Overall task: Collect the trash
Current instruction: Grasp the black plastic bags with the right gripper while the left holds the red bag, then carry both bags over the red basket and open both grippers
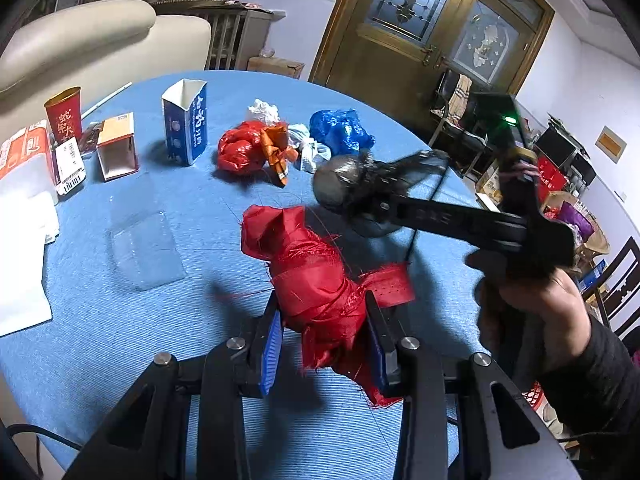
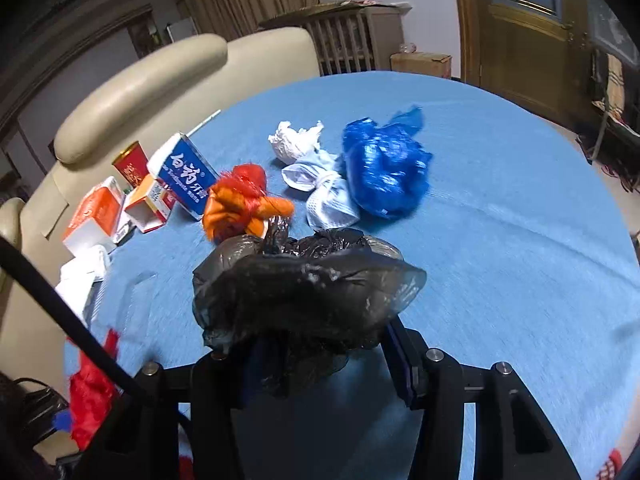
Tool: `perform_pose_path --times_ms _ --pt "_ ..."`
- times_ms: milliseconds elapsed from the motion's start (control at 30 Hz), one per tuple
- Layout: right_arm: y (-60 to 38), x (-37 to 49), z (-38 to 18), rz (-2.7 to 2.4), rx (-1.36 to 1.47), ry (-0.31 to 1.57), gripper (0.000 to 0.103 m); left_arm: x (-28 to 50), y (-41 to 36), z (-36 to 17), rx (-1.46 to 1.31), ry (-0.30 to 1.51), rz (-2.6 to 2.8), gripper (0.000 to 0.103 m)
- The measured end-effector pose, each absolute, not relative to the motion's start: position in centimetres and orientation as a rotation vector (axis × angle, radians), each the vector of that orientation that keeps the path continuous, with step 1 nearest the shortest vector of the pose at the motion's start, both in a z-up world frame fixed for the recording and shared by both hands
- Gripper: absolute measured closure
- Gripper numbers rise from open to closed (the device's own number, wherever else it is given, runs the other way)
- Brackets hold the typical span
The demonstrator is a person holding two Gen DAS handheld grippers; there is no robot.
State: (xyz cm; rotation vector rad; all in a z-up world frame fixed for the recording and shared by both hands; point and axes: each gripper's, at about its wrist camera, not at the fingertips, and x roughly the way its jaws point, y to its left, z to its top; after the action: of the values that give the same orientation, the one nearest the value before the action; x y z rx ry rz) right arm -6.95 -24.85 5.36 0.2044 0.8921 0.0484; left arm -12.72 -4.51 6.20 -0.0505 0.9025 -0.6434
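— Blue-clothed bench (image 1: 120, 340), contents?
— Red fabric wad (image 1: 316, 280), clamped between left hand-held gripper (image 1: 320, 344) fingers. Black plastic bag (image 2: 304, 292), clamped in right hand-held gripper (image 2: 320, 364), above bench.

On the round blue-clothed surface (image 1: 120, 340), cardboard boxes (image 1: 118, 146) stand along its left edge. Crumpled plastic bags (image 1: 342, 130) cluster toward the far edge. A red fabric bundle (image 1: 316, 280) lies at the near edge, a clear plastic tray (image 1: 146, 246) to its left.

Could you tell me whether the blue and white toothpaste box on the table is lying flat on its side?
No, the toothpaste box stands upright on the blue table, with its open top end facing up.
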Motion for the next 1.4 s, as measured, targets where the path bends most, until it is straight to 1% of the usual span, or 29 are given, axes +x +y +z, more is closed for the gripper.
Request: perform_pose_path --times_ms 600,900,1400 --pt "-30.5 -19.8 8.5 -0.105 0.321 0.809 0.048 -12.5 -9.0 6.0 0.061 0.959 -0.531 0.065" --pt "-34.5 -27.3 9.6 -0.251 0.366 0.778 0.048 -14.2 -13.6 7.8 0.156 0.92 -0.546 0.065" --pt "-41.8 -35.9 7.8 -0.48 0.467 0.794 0.048 -17.1 -20.3 9.6 0.268 0.864 -0.627 0.065"
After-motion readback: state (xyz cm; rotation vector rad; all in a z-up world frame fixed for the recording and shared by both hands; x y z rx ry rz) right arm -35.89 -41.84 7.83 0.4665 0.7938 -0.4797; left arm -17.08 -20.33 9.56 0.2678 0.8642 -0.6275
